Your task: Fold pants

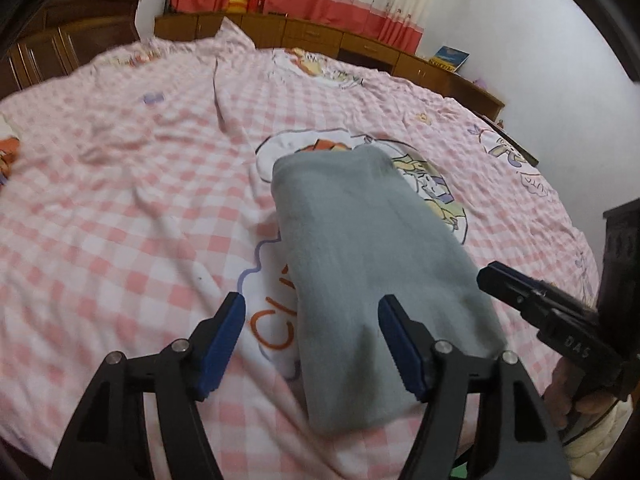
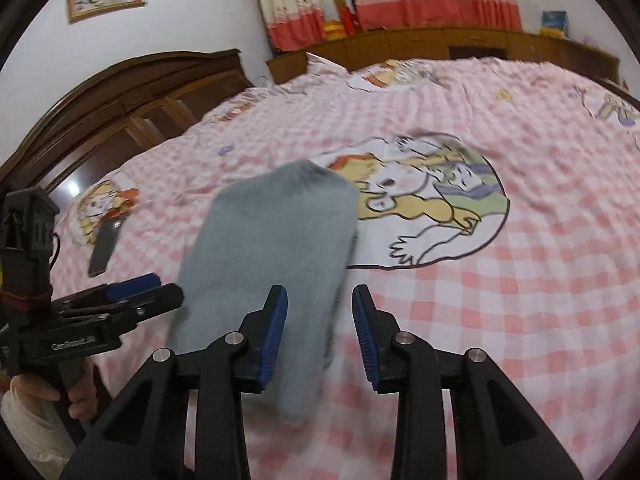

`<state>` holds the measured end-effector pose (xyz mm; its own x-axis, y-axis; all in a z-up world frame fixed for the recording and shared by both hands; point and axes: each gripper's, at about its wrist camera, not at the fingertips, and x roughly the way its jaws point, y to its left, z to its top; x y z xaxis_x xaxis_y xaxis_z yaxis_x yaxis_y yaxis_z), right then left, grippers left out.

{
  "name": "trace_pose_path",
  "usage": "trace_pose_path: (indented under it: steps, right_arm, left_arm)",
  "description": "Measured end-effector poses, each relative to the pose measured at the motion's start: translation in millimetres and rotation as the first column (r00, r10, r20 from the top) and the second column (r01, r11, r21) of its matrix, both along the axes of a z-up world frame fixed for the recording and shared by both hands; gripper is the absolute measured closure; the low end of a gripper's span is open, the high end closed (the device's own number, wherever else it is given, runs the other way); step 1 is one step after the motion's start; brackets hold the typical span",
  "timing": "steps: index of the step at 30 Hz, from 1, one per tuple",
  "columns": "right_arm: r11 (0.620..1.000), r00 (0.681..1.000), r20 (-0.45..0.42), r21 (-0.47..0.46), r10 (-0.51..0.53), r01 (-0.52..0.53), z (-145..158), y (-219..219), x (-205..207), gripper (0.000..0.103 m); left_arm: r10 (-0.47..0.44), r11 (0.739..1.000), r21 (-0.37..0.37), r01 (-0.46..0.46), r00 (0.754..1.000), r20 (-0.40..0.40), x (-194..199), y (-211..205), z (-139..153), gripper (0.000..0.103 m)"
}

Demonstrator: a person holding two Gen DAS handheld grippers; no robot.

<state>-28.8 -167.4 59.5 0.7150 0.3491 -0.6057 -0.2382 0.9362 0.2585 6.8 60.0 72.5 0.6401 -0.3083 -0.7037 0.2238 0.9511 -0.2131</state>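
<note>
The grey pants (image 1: pixel 360 248) lie folded into a long narrow bundle on the pink checked bedspread (image 1: pixel 120 200). My left gripper (image 1: pixel 311 304) hovers open over the bundle's near left edge, its blue pads (image 1: pixel 224 344) apart from the cloth. In the right wrist view, the same pants (image 2: pixel 272 248) run away from me, and my right gripper (image 2: pixel 320 292) is open over their near right edge, with no pad pressing on them. Each gripper shows in the other's view: the right gripper (image 1: pixel 490 276) at the far right, the left gripper (image 2: pixel 156 288) at the far left.
A dark phone (image 2: pixel 105 248) lies on the bedspread (image 2: pixel 520 280) left of the pants. A wooden headboard (image 2: pixel 120 92) bounds the bed's left side, and low wooden cabinets (image 1: pixel 320 36) with curtains above run along the far side. A person's hand (image 2: pixel 40 392) holds the left gripper's handle.
</note>
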Motion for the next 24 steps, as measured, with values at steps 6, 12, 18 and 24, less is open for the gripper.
trace_pose_path:
  steps: [6, 12, 18, 24]
  right_arm:
    - [0.996, 0.997, -0.071, -0.091, 0.007, -0.014, -25, 11, 0, 0.068]
    - [0.998, 0.993, -0.119, -0.06, -0.016, 0.009, -51, -1, 6, 0.06]
    - [0.999, 0.99, -0.133, -0.045, -0.036, 0.03, -36, -1, -1, 0.06]
    - [0.994, 0.989, -0.145, -0.107, -0.026, 0.011, -31, 9, -20, 0.058]
  left_arm:
    - [0.061, 0.994, 0.099, -0.056, 0.997, -0.046, -2, -6, -18, 0.03]
    - [0.092, 0.996, 0.009, -0.092, 0.99, -0.109, 10, 8, -46, 0.017]
    - [0.113, 0.993, 0.04, -0.109, 0.988, -0.103, 1, 4, -38, 0.017]
    - [0.101, 0.987, 0.131, -0.09, 0.992, -0.077, -23, -13, -29, 0.011]
